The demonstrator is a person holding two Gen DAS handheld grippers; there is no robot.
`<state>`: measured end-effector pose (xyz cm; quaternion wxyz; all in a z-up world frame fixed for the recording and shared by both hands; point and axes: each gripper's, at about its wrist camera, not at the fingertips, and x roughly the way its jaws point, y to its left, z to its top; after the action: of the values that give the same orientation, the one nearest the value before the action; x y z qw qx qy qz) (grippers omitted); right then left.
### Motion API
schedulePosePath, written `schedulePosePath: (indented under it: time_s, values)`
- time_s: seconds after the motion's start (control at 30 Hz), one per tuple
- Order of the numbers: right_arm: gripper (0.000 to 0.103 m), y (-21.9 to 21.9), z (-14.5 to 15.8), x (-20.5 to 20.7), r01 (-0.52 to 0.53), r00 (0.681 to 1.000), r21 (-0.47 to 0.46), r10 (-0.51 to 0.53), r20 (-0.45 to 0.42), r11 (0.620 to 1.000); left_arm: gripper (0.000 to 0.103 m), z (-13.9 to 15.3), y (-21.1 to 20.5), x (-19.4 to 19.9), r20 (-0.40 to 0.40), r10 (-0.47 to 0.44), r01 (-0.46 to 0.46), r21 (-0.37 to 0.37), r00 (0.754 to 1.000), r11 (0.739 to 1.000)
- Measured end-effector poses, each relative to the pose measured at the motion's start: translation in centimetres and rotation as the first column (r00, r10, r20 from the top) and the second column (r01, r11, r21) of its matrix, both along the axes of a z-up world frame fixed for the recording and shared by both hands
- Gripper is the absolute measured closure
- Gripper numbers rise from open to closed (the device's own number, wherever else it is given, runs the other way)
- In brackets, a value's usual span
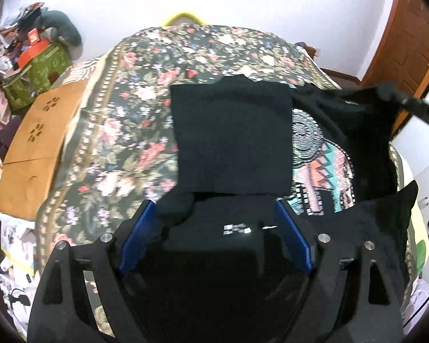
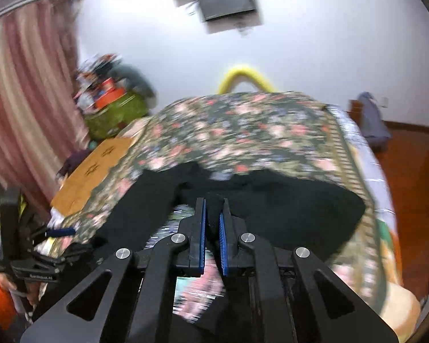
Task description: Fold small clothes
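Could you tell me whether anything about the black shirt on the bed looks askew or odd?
Yes. The black shirt lies half-folded: one side is turned over the elephant print, while the other is bunched and lifted between the right gripper fingers. The left gripper is open.

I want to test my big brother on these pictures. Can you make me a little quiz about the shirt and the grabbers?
1. True or false: the right hand-held gripper is shut on the black shirt.
2. What does the shirt lie on? A) a floral bedspread B) a bare wooden floor C) a glass table
3. Fill in: the picture printed on the shirt looks like a patterned ____.

Key: 1 true. 2 A. 3 elephant.
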<state>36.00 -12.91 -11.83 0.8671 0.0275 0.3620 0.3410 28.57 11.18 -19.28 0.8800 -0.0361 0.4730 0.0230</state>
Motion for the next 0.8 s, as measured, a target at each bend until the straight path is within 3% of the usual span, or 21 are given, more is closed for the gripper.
schedulePosePath:
  time_s: [0.17,0.33,0.43,0.5,0.63,0.8]
  values:
    - [0.096,4.8,-4.9,-0.5,-0.119,0.986,-0.045,0.113,-0.120,0.992,0.019,-0.2,1.3,-0.4,-0.019,0.015,-0.015,0.014,1.000,1.000]
    - [0.091,5.1,-7.9,-1.7,-0.197,0.960,-0.104,0.170,-0.222,0.975,0.019,-0.4,1.1,-0.2,-0.016,0.009,-0.009,0.021,1.000,1.000]
    - [0.078,4.1,-7.4,-2.4,-0.239,0.949,-0.120,0.206,-0.239,0.963,0.019,-0.5,0.2,0.6,-0.016,0.002,-0.002,0.013,1.000,1.000]
    - [0.067,2.7,-6.3,-2.9,-0.245,0.951,-0.108,0.217,-0.219,0.964,0.019,-0.5,-0.8,1.5,-0.019,-0.012,0.012,-0.001,1.000,1.000]
    - [0.066,-0.1,-4.7,-3.1,-0.192,0.974,-0.126,0.173,-0.147,0.973,0.019,-0.2,-3.5,3.5,-0.015,-0.062,0.062,-0.011,0.998,0.998]
    - [0.066,-3.7,-4.5,-1.5,-0.049,0.996,-0.176,0.035,-0.081,0.983,0.019,-0.3,-7.4,6.6,-0.011,-0.126,0.126,0.007,0.992,0.992]
